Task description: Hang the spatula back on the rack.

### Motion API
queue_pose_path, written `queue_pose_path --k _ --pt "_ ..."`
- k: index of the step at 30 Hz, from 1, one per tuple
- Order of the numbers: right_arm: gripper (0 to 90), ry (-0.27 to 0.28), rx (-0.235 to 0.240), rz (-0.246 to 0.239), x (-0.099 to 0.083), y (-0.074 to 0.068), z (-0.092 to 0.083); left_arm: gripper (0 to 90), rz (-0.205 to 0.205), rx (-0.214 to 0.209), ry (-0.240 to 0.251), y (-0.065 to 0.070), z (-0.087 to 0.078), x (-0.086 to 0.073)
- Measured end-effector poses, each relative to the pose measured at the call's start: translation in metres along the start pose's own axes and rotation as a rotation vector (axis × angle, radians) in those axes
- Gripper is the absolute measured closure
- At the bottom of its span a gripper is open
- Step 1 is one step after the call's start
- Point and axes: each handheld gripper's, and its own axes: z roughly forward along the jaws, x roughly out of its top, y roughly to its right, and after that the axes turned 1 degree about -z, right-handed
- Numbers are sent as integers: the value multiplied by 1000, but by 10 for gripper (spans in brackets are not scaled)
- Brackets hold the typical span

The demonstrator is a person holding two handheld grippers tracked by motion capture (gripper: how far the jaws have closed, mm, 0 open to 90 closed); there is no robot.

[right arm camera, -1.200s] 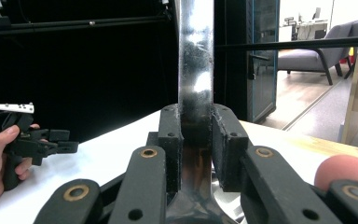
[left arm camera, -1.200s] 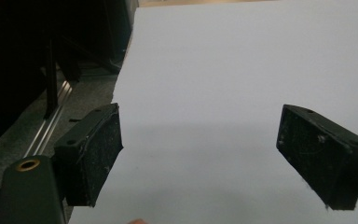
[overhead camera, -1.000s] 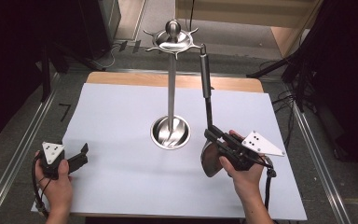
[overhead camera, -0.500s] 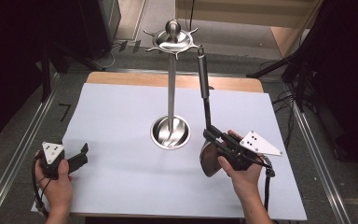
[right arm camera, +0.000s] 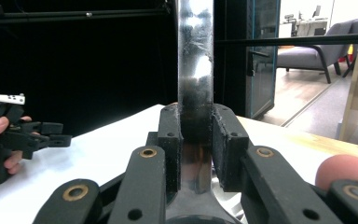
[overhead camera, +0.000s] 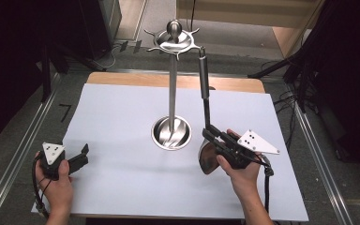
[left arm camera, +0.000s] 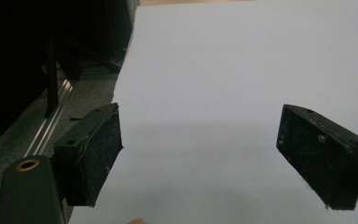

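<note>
A steel utensil stand [overhead camera: 172, 89] rises from a round base [overhead camera: 171, 133] at the middle of the table, with a ring of hooks [overhead camera: 173, 41] at its top. My right gripper [overhead camera: 209, 134] is shut on the lower handle of a long-handled steel spoon [overhead camera: 203, 75]. The spoon stands nearly upright just right of the stand, its bowl [overhead camera: 207, 158] down beside my hand. In the right gripper view the pads [right arm camera: 168, 140] clamp the shiny handle [right arm camera: 195, 65]. My left gripper [overhead camera: 78, 160] rests at the front left, open, with nothing between its pads [left arm camera: 98, 149].
A white sheet [overhead camera: 122, 192] covers the table, with a strip of bare wood [overhead camera: 136, 79] along the far edge. Metal rails [overhead camera: 14, 159] run along the floor at the left and right. Dark equipment stands beyond the left side.
</note>
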Motion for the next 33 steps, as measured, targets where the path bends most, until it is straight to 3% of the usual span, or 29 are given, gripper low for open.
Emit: queue_pose_path --k 4,12,15,18,25,33 --pt "760 -19 11 9 1 2 5 151 2 0 1 0 0 0" --pt "719 -47 -19 50 1 11 7 151 -2 -5 2 0 0 0" --pt "672 -59 -18 66 0 14 4 151 -3 -5 3 0 0 0" --pt "629 -84 -47 67 -1 17 -1 152 -2 -4 1 0 0 0" --pt "506 -137 -172 98 -13 34 -11 152 -2 -4 2 0 0 0" --pt "262 -209 -351 154 -26 57 -26 152 1 -4 -1 0 0 0"
